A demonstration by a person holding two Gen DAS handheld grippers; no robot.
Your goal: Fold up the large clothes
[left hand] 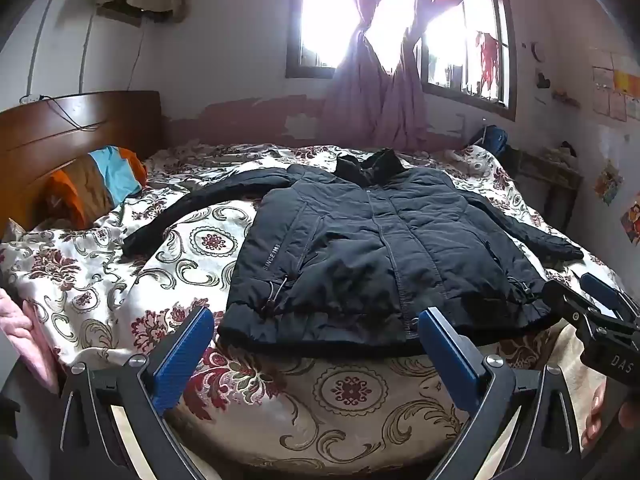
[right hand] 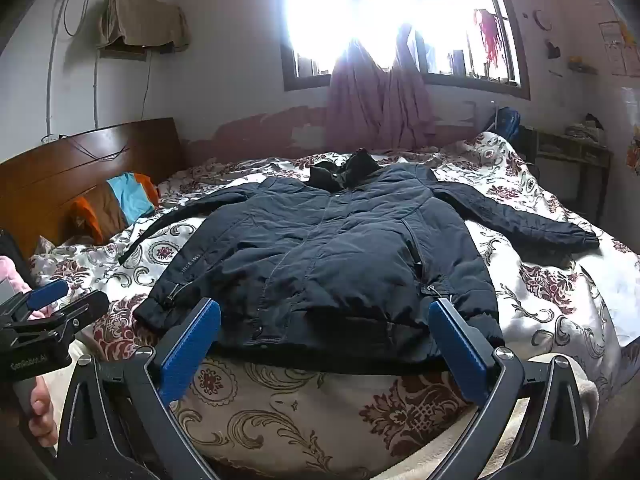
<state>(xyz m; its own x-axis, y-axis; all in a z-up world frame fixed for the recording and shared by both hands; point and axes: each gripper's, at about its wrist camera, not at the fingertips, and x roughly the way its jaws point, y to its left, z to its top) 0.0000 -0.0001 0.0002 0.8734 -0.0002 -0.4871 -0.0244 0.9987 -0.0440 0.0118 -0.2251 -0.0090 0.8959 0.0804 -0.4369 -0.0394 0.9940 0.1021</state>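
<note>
Navy padded jacket (left hand: pixel 372 248) lies flat, zipped, sleeves spread across floral bedspread (left hand: pixel 168 248).

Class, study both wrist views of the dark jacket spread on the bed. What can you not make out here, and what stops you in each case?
- Jacket underside: both views, it lies flat on the quilt.
- Outdoors through the window: both views, glare washes it out.
- Small print on the jacket's side panel: left wrist view, barely legible.
- Wall pictures: left wrist view, small and bent at the fisheye edge.
- Pink cloth: left wrist view, cut off by the edge.
</note>
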